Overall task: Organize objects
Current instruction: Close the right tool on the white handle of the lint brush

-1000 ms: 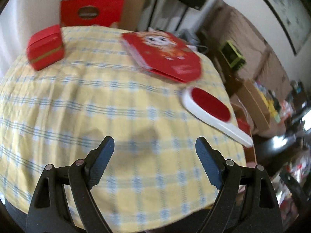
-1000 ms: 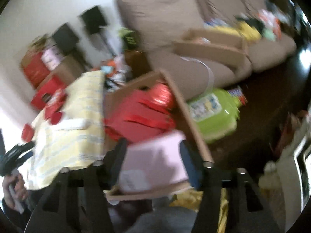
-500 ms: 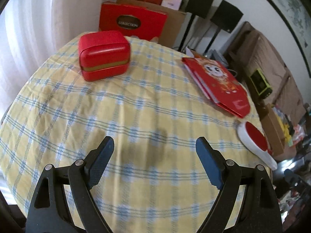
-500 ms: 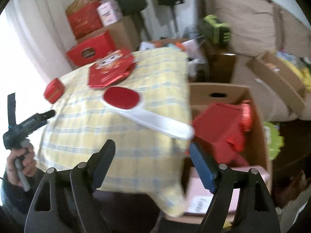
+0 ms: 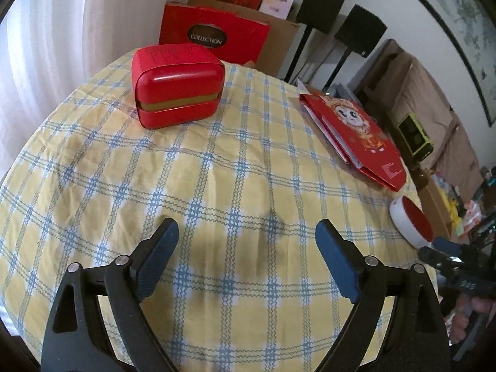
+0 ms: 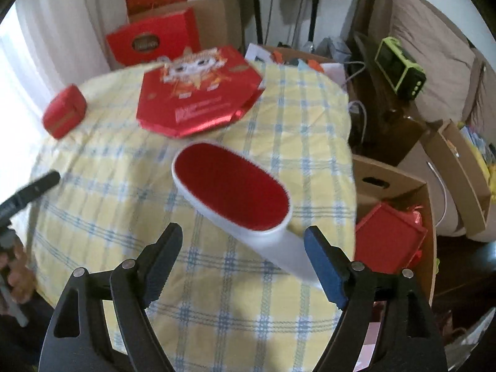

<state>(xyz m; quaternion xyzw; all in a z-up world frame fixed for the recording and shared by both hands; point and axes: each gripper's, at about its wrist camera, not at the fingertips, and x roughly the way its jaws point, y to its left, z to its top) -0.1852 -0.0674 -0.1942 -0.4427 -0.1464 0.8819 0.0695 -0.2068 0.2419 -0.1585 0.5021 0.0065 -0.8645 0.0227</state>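
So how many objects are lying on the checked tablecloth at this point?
3. A rounded red box near the far edge by the curtain, a flat red packet with a cartoon face towards the sofa side, and a white-handled red lint brush at the near right edge. None appear hidden.

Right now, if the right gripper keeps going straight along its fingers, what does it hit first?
Most likely the white brush with the red pad: its handle lies between the open fingers of the right gripper, untouched. Depth is unclear; past it is the checked tablecloth.

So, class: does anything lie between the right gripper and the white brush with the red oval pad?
Nothing visible does. The right gripper is open, and the white brush with the red oval pad lies just ahead on the checked tablecloth.
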